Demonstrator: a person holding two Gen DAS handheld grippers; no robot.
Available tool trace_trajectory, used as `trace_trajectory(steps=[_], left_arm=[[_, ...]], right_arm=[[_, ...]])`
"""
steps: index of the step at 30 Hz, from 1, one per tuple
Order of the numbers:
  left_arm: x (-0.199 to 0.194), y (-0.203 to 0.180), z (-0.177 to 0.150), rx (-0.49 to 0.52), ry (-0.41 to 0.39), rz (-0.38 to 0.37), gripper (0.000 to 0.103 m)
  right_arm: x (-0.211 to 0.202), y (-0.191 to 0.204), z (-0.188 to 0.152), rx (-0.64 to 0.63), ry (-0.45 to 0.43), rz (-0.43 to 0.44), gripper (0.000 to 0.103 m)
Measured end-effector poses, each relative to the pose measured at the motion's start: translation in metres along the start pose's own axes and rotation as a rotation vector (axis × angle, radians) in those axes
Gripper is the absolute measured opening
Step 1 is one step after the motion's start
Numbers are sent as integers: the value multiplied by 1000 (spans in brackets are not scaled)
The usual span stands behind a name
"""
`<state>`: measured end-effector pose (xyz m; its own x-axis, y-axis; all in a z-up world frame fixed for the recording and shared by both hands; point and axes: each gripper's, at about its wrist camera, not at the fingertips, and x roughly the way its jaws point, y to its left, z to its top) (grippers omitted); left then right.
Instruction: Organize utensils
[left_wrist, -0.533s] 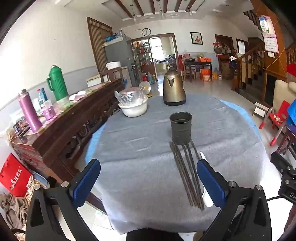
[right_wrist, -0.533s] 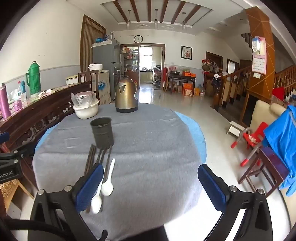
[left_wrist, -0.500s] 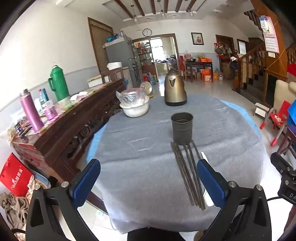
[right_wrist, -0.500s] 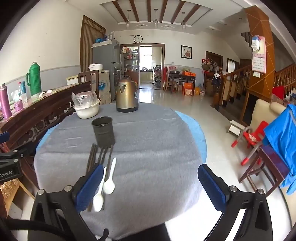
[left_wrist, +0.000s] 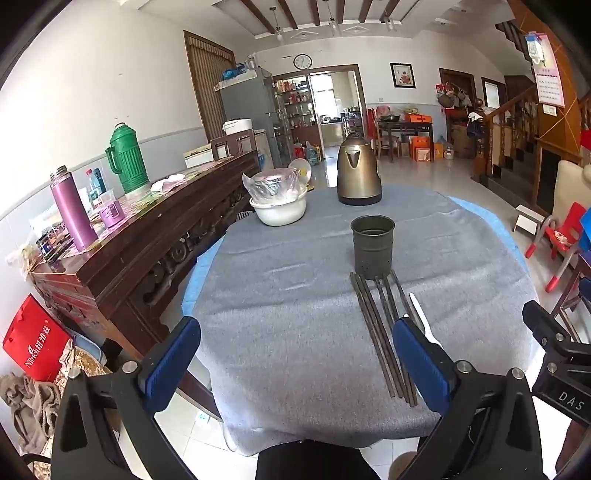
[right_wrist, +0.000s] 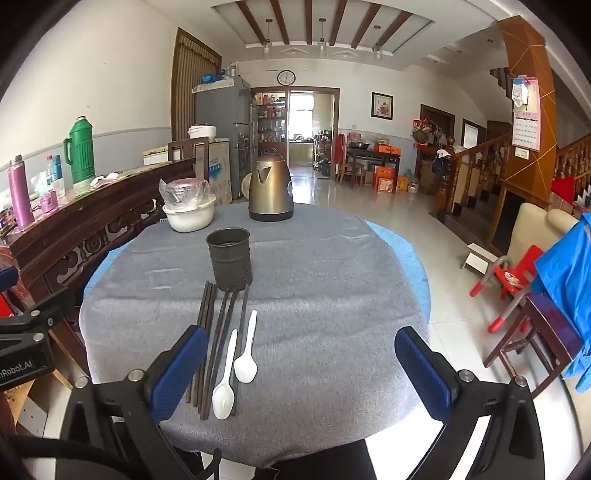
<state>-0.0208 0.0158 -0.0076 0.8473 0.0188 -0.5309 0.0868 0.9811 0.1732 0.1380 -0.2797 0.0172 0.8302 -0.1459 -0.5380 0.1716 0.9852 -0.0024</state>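
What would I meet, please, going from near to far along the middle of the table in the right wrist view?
White spoons → dark chopsticks → metal utensil holder → bronze kettle.

Bare grey cloth across centre and right of the bench (right_wrist: 332, 280) in right wrist view, free approach from the near edge. Obstacles: dark holder cup (right_wrist: 229, 258) upright mid-left w/ chopsticks (right_wrist: 218, 332) and two white spoons (right_wrist: 236, 362) lying just below it. Kettle (right_wrist: 270, 190) and white bowl (right_wrist: 189, 214) stand at far edge, upper centre-left.
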Motion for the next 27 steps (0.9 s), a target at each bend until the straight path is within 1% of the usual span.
trace_trajectory(steps=[2, 4, 11, 27], left_arm=[[0, -1, -3, 0, 3, -9, 103], [1, -3, 0, 6, 14, -12, 103], [8, -10, -2, 16, 42, -24, 103], [9, -9, -3, 8, 49, -28, 103]], right_arm=[[4, -3, 1, 10, 8, -2, 103], [10, -2, 3, 19, 17, -2, 103], [15, -7, -2, 40, 38, 9, 103], [13, -6, -3, 55, 29, 19, 103]])
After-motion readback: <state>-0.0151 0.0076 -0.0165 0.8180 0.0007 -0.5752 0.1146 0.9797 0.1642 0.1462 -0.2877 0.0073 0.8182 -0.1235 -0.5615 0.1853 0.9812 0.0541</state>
